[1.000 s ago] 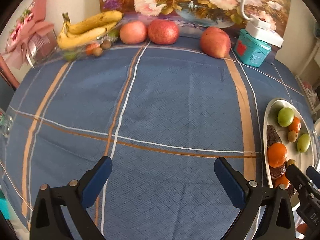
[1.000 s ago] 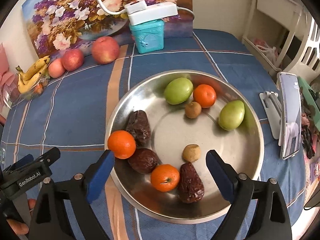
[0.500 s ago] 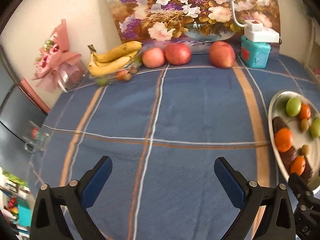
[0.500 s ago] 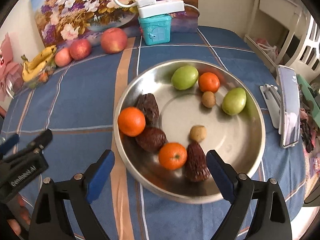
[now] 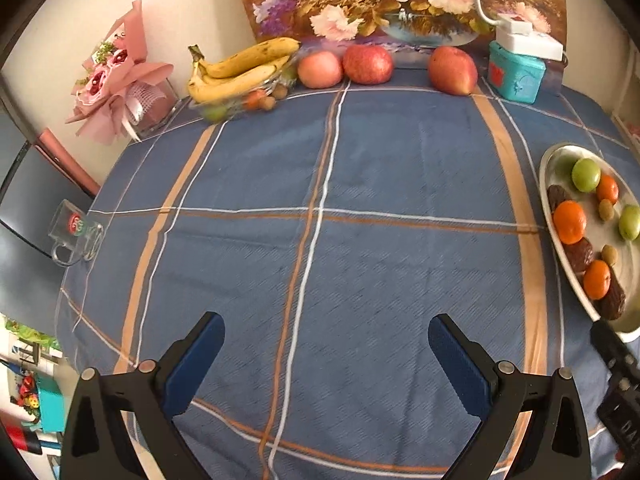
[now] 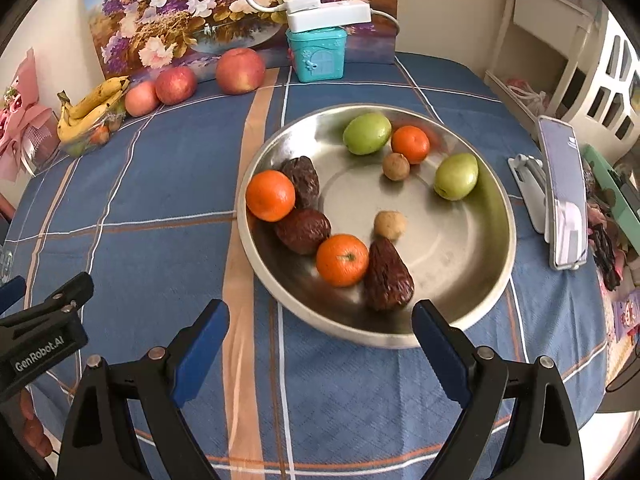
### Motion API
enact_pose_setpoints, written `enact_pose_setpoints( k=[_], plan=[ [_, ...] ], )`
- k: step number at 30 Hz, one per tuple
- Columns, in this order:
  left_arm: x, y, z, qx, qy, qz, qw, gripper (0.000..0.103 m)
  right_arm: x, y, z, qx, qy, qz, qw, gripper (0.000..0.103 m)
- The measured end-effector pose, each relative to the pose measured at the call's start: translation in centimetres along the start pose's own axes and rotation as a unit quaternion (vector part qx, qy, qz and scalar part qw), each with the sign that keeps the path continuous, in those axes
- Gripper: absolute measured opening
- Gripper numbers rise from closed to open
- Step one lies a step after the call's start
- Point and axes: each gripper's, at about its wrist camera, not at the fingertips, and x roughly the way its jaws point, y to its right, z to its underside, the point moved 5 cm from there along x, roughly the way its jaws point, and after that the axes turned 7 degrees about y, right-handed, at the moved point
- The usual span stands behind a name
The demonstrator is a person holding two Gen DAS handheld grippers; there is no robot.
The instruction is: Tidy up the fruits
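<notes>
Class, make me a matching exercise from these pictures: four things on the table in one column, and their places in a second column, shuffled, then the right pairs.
Things:
1. bananas
2. oranges
3. teal box
4. phone

Places:
A. in the steel bowl
B. on a stand right of the bowl
C. under the white lamp base
D. far left, beside the apples

Pairs: 1-D, 2-A, 3-C, 4-B

My worktop: blue checked cloth. Steel bowl right of centre. Three apples along far edge, banana dish far left, teal box beside apples, phone stand right, glass mug at left edge.
</notes>
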Motion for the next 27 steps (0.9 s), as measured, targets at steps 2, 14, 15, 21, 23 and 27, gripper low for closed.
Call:
enact_pose_setpoints(
  k=[2, 14, 15, 21, 23, 27],
  plan=[
    [0.1, -0.1, 0.2, 0.003, -0.005, -0.003, 1.0000, 0.103, -0.1, 0.0, 0.2, 0.000, -0.001, 0.000, 1.000, 0.093],
    [0.2, 0.1, 0.3, -0.008, -0.023, 0.034, 0.9991, 0.103, -0.7, 0.0, -0.3, -0.003, 0.011, -0.003, 1.000, 0.093],
    [0.2, 0.2, 0.2, -0.008, -0.021, 0.036, 0.9991, 0.103, -0.7, 0.0, -0.4, -0.003, 0.012, -0.003, 1.000, 0.093],
    [-0.1, 0.5, 0.0, -0.001, -0.015, 0.041, 0.9990, 0.103, -0.7, 0.2, -0.7, -0.005, 0.015, -0.002, 1.000, 0.093],
    [-0.2, 0.5, 0.0, 0.001, -0.014, 0.042, 0.9990, 0.103, -0.8, 0.2, -0.8, -0.007, 0.018, -0.003, 1.000, 0.093],
    [-0.2, 0.6, -0.1, 0.003, -0.013, 0.041, 0.9991, 0.103, -0.9, 0.2, -0.9, -0.009, 0.021, -0.003, 1.000, 0.093]
  ],
)
